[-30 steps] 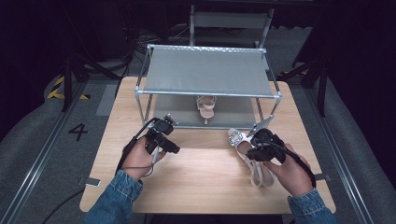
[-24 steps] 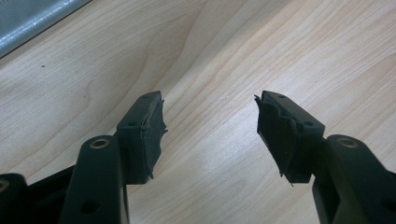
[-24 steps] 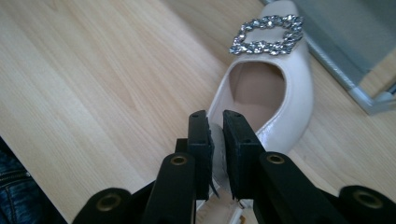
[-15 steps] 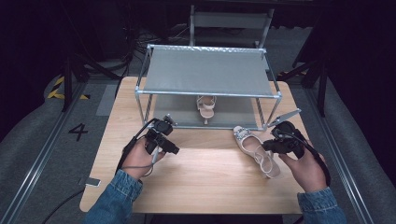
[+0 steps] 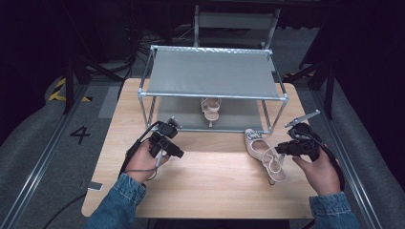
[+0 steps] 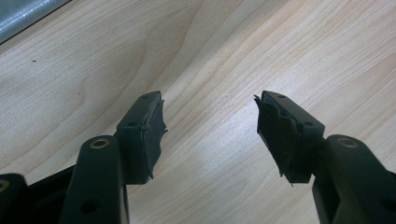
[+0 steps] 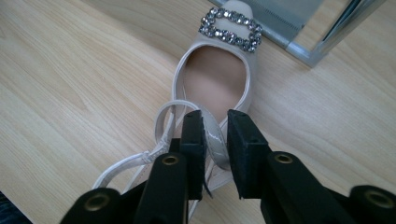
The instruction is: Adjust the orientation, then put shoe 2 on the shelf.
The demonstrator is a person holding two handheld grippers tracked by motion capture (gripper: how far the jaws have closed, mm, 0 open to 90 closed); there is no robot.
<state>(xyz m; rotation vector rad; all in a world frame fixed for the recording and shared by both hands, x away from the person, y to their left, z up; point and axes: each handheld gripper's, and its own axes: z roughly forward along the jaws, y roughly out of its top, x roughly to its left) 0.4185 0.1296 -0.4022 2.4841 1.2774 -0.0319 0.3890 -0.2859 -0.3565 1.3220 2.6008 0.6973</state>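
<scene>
the right gripper (image 7: 215, 140) has just been opening its jaws, and the side wall of the beige shoe (image 7: 215, 74) stands between them, no longer squeezed; the shoe lies on the table (image 5: 210, 186) just ahead of it. the left gripper (image 6: 210, 126) rests wide open over bare wood.

Dark lab, wooden table (image 5: 200, 186), floor rails (image 5: 40, 167), cables (image 5: 143, 45)

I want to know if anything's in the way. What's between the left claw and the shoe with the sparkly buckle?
Nothing is in the way. In the high view, only bare wooden table lies between the left claw and the buckled shoe.
</scene>
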